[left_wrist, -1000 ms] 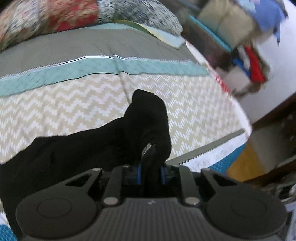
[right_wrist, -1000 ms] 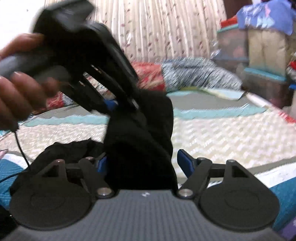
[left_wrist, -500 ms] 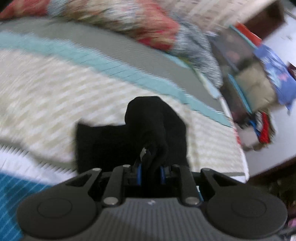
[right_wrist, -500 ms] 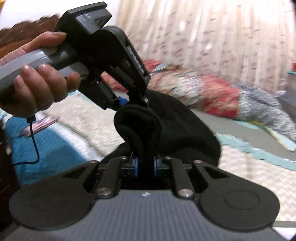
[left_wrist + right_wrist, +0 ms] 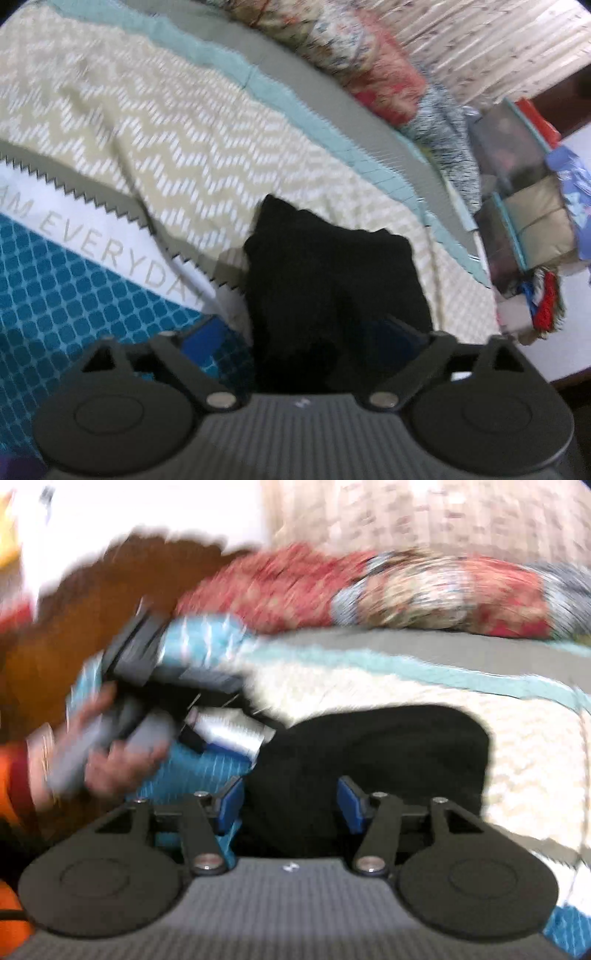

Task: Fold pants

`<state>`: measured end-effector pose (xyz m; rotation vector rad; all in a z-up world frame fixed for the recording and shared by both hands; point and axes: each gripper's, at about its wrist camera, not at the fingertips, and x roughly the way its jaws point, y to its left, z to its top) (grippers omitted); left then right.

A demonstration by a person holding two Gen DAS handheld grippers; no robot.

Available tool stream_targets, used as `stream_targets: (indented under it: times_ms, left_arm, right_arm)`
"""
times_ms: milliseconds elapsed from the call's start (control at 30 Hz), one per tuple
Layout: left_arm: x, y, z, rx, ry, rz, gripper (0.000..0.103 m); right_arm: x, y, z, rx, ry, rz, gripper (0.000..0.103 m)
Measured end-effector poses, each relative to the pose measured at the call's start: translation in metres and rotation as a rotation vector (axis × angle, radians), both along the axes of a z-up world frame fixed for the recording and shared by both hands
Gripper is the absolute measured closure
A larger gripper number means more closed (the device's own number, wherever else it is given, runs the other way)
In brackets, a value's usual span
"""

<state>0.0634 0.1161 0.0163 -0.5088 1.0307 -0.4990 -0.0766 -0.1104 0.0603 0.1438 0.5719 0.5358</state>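
Pants (image 5: 332,280) beside bedspread (image 5: 122,240) lettering (reads "EVERYDAY").

The left gripper (image 5: 301,336) points steeply down toward the black pants (image 5: 332,280), its jaws having just swung wide open; its blue-padded fingers (image 5: 201,338) stand apart on either side of the dark cloth without pressing on it. The right gripper (image 5: 291,805) tilts down at the pants from the near side, its jaws having just been opening too; its blue fingers (image 5: 351,805) flank a bulge of the cloth, and no pinch shows. In the right wrist view, a hand (image 5: 107,753) with an orange sleeve grips the left gripper's grey handle, to the left of the pants, heavily blurred
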Motion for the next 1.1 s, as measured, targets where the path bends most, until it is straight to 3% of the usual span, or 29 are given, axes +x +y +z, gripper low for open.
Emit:
stream_targets:
  times_ms: [167,267,333,433,533,667,967,1100]
  left_arm:
    - [-0.003,-0.014,-0.014,0.031,-0.009,-0.063,0.000]
    - [0.000,-0.026,-0.030,0.072,0.021,-0.102,0.000]
    - [-0.001,-0.030,-0.037,0.075,0.051,-0.117,0.000]
    - [0.000,-0.040,-0.044,0.084,0.073,-0.135,0.000]
    - [-0.001,-0.054,-0.049,0.152,0.068,-0.146,0.000]
    - [-0.005,-0.067,-0.049,0.229,0.049,-0.140,0.000]
    - [-0.009,-0.062,-0.052,0.240,0.044,-0.124,0.000]
    - [-0.012,-0.063,-0.053,0.234,0.039,-0.125,0.000]
  right_arm:
    - [0.011,-0.066,-0.014,0.230,0.110,-0.296,0.018]
    - [0.016,-0.082,-0.038,0.332,0.223,-0.368,0.016]
    - [0.026,-0.084,-0.053,0.385,0.298,-0.370,0.016]
    - [0.049,-0.074,-0.065,0.384,0.369,-0.345,0.016]
    - [0.068,-0.067,-0.071,0.410,0.420,-0.318,0.014]
    - [0.075,-0.064,-0.080,0.418,0.459,-0.329,0.011]
    - [0.061,-0.069,-0.086,0.475,0.464,-0.345,0.007]
    - [0.068,-0.062,-0.085,0.443,0.479,-0.337,0.003]
